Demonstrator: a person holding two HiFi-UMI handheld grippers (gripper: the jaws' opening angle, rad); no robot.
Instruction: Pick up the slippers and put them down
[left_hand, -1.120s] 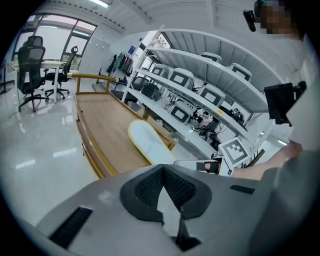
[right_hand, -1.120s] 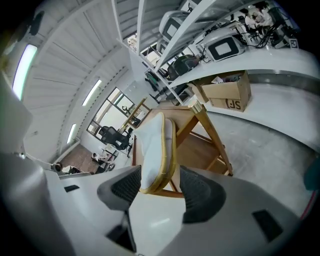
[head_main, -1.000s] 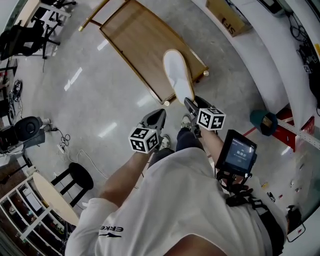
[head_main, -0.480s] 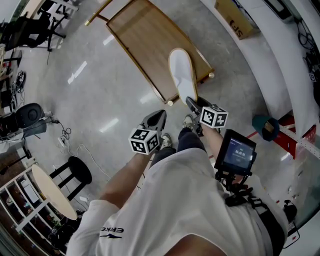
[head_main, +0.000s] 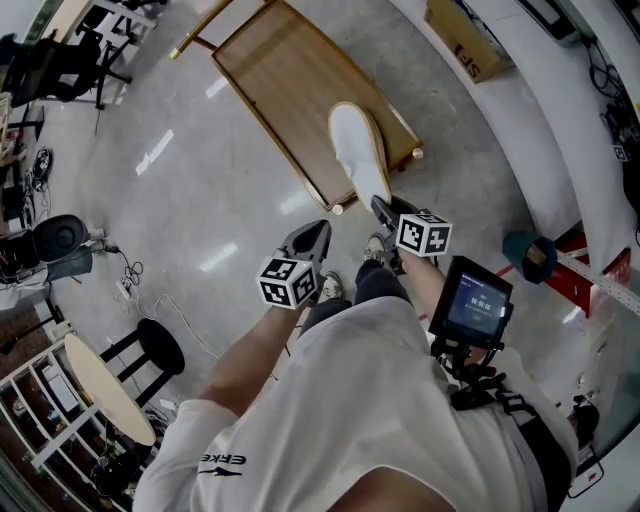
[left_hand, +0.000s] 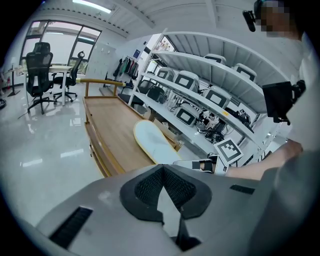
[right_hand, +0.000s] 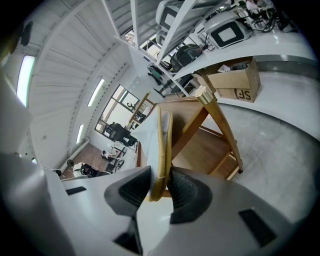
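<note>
1. We note the right gripper (head_main: 381, 204): its jaws, just closing, pinch the heel rim of the white, tan-edged flat slipper (head_main: 356, 145).
2. The slipper extends over the low wooden table (head_main: 280, 70).
3. On the left gripper (head_main: 318, 231) the jaws are together with nothing between them.

We see a white slipper (head_main: 358, 150) with a pale yellow rim, set against a warm brown wooden platform (head_main: 270, 70). The floor (head_main: 200, 200) is glossy light grey. The left gripper (left_hand: 162, 170) is grey with black, finely gridded pads (left_hand: 146, 189) — its cube (head_main: 289, 281) carries black-and-white square markers. The shirt (head_main: 370, 400) is white with black lettering, the stool (head_main: 160, 350) black — the cardboard box (head_main: 462, 40) tan.
</note>
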